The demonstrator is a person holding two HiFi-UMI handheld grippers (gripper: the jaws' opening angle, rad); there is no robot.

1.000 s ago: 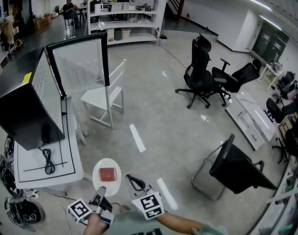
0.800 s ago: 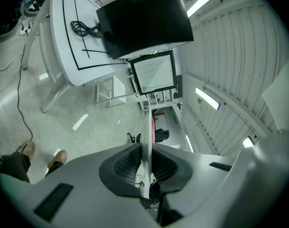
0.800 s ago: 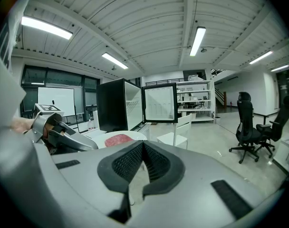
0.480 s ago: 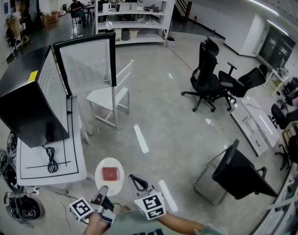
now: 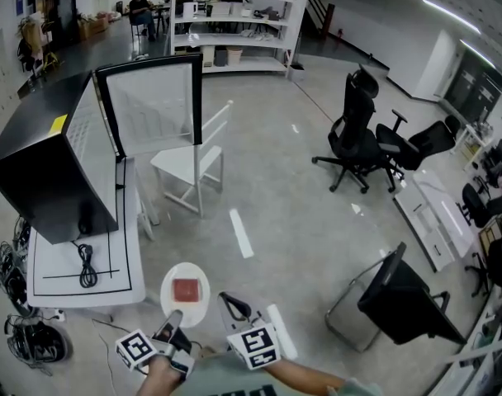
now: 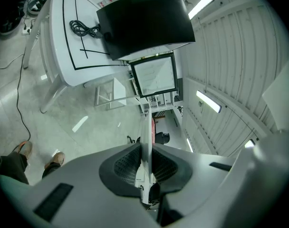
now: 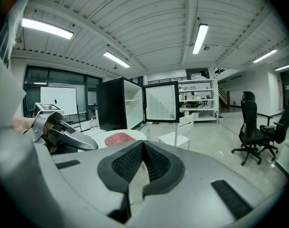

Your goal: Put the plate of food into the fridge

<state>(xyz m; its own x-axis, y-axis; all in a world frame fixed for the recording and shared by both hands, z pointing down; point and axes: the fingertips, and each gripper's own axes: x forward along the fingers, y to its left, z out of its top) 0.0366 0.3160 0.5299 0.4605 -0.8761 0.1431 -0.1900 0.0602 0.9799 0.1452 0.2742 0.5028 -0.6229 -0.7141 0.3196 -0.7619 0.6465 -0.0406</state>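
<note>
1. The left gripper (image 6: pixel 147 148) has its jaws clenched on the near rim of a round white plate (image 5: pixel 185 272). In the left gripper view the plate shows edge-on as a thin line between the ribbed black pads.
2. The right gripper (image 7: pixel 143 146) has its jaws closed tip to tip, with nothing between them.
3. Each gripper carries a cube with square black-and-white markers (image 5: pixel 253 345). A yellow label (image 5: pixel 58 123) sits on the fridge's top edge, its print too small to read.
4. Both grippers point forward and slightly down at the bottom of the head view, side by side and just apart. The left hand (image 5: pixel 156 374) is behind its gripper, and the right forearm (image 5: pixel 305 376) comes in from the lower right.
5. The plate is held level and carries one flat, squarish red piece of food (image 5: pixel 186 290) at its middle.
6. The plate hangs over the grey floor (image 5: pixel 300 221), just beside the near corner of the white table (image 5: pixel 127 246), and is well apart from the fridge.
7. The black fridge (image 5: pixel 36 180) stands on that table with its door (image 5: pixel 156 106) swung open. A coiled black cable (image 5: pixel 86 264) lies in front of it.
8. A white chair (image 5: pixel 189 163) stands beside the table below the open door, and black office chairs (image 5: pixel 354 134) stand farther right.
</note>
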